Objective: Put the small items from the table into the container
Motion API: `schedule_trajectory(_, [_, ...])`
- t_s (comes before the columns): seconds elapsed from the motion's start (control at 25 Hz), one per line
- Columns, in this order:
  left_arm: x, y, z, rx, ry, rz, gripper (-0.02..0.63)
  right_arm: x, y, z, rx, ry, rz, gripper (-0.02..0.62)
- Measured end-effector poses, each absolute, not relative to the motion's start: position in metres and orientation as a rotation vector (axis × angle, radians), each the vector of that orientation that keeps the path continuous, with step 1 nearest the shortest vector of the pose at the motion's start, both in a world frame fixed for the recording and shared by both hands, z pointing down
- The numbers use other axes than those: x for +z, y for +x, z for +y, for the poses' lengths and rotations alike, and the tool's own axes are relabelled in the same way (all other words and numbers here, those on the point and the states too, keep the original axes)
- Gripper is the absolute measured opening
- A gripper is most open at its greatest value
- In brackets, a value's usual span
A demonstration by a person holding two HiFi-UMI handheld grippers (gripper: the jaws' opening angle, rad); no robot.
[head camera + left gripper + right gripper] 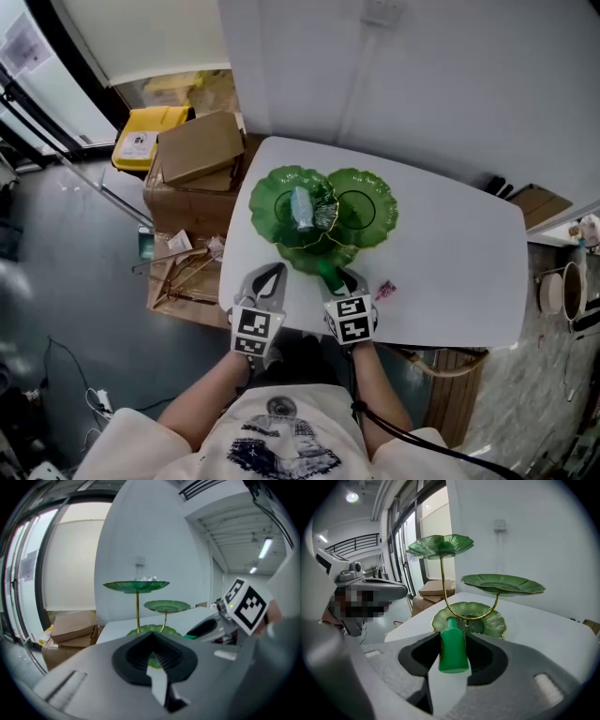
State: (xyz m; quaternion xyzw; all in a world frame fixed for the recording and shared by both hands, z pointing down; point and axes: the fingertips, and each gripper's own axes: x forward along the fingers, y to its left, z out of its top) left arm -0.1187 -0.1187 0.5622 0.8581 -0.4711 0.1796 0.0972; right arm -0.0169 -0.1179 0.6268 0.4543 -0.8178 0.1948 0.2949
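1. Head view: a white table [450,253] fills the centre and right of the frame. A tiered green dish stand [267,202] with leaf-shaped dishes stands on its near left part.
2. A clear bluish item [302,208] lies in the dish that shows at the left of the stand.
3. The right gripper [339,279], at lower centre, pinches a green bottle [330,275] just in front of the lowest dish.
4. Right gripper view: the green bottle [452,651] sits upright between the two pads, at the bottom middle of the frame. Its neck points toward the lowest dish of the stand [497,623].
5. The left gripper [274,272] is just left of the right one, over the table's near edge. In the left gripper view its jaws [152,656] are pressed together at the tips with nothing between them.
6. A pink item [385,290] lies on the table just right of the right gripper.
7. Cardboard boxes [197,145] sit on the floor at the upper left.
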Motion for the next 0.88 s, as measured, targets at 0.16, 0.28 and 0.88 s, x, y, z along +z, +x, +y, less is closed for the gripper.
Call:
schedule_trajectory(0.16, [0.572,-0.117,-0.129,0.539,2.515,-1.401,-0.009,0.637,-0.022,-0.130,0.526,1.161,-2.182,0.167])
schedule_trajectory(0.28, [0.579,-0.115,-0.136,0.548,2.504,-1.395,-0.009,0.644,-0.024,-0.136,0.532,1.138,-2.178,0.167])
schedule_trajectory(0.88, [0.597,-0.117,-0.155,0.579,2.454,-1.407,-0.009,0.671,-0.035,-0.158,0.473,0.977,-2.134,0.169])
